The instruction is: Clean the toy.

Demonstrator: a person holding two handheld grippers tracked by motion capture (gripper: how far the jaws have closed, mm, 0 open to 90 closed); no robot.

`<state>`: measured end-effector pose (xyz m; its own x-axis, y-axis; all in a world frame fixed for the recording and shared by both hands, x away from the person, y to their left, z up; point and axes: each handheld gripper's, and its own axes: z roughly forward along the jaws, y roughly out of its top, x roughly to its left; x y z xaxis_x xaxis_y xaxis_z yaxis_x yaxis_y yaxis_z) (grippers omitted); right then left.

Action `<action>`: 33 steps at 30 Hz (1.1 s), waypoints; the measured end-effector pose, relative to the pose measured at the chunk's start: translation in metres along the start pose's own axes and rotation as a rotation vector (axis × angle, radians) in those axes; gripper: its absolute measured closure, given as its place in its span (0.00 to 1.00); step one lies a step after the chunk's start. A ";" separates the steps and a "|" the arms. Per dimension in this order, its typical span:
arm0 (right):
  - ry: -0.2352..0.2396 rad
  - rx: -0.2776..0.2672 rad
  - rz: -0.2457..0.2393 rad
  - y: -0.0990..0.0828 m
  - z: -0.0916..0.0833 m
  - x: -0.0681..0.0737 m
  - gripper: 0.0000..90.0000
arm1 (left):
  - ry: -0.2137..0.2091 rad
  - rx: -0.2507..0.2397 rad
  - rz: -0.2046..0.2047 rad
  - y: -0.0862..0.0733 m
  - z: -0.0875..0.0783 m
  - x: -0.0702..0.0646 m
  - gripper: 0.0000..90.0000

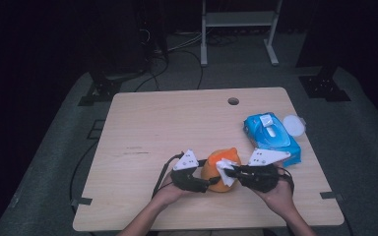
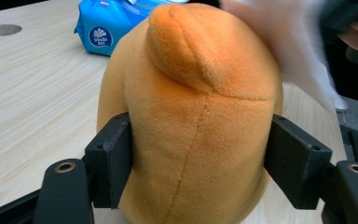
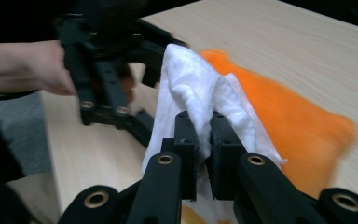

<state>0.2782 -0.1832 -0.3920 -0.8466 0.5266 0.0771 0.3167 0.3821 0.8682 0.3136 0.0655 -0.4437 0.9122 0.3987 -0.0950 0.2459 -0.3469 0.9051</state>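
The orange plush toy [image 2: 191,116] sits on the table [image 1: 142,123] clamped between the 2 pads of the left gripper [image 1: 195,180], soft and light, so its fabric should dent under the squeeze, and the broad lower body looks the safest hold. The right gripper [image 3: 204,140], just across from it, pinches a limp white wipe [image 3: 200,93] that drapes over the toy's top. The toy's face and underside are hidden, and motion blurs the wipe's edge.

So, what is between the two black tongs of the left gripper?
The orange plush toy sits between them: in the left gripper view both tongs press its sides. The high view shows the left gripper at the toy too.
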 end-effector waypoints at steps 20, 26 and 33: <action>-0.046 0.015 0.052 -0.009 -0.017 -0.021 0.92 | -0.047 0.028 0.080 0.005 0.006 -0.017 0.28; 0.013 0.008 -0.032 0.006 -0.012 0.003 0.92 | -0.041 0.050 0.178 0.002 0.009 -0.029 0.33; -0.063 0.003 0.076 -0.007 -0.026 -0.033 0.92 | -0.059 0.052 0.192 0.004 0.011 -0.033 0.34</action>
<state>0.2926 -0.2225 -0.3879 -0.7915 0.6008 0.1117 0.3802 0.3410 0.8597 0.2880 0.0421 -0.4415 0.9613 0.2707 0.0520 0.0804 -0.4557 0.8865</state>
